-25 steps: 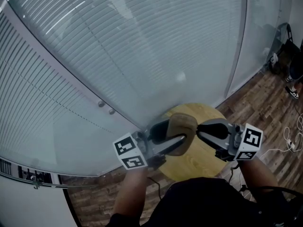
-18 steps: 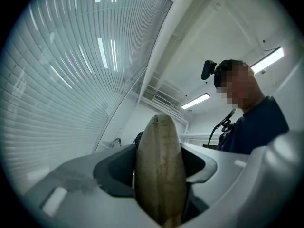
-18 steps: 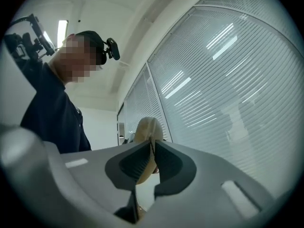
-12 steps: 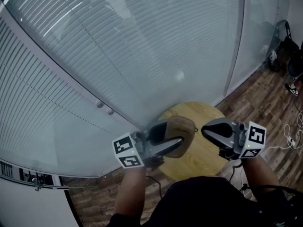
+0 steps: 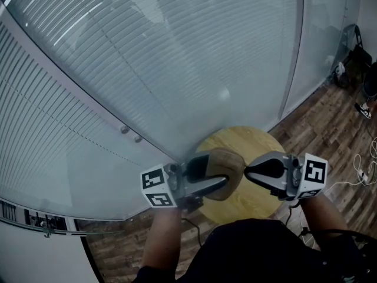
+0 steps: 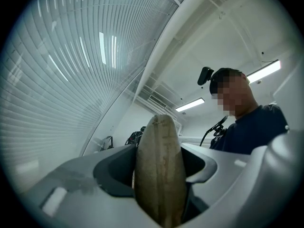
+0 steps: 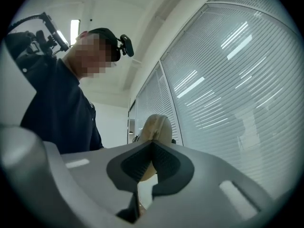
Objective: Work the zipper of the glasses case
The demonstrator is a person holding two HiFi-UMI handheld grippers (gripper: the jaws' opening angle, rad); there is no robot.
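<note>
Left hand-held gripper (image 5: 220,175) clamps glasses case (image 5: 230,158) — right hand-held gripper (image 5: 248,171) closed.

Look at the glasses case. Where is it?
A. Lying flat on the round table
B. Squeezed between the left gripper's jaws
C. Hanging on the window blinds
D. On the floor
B: the left gripper view shows its jaws clamped on the tan glasses case, and the head view shows the case held above the round table.

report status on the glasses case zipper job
Left tool shut on the tan glasses case, held over the round wooden table. Right tool shut at the case's edge; zipper pull not visible. Nothing in the way.
</note>
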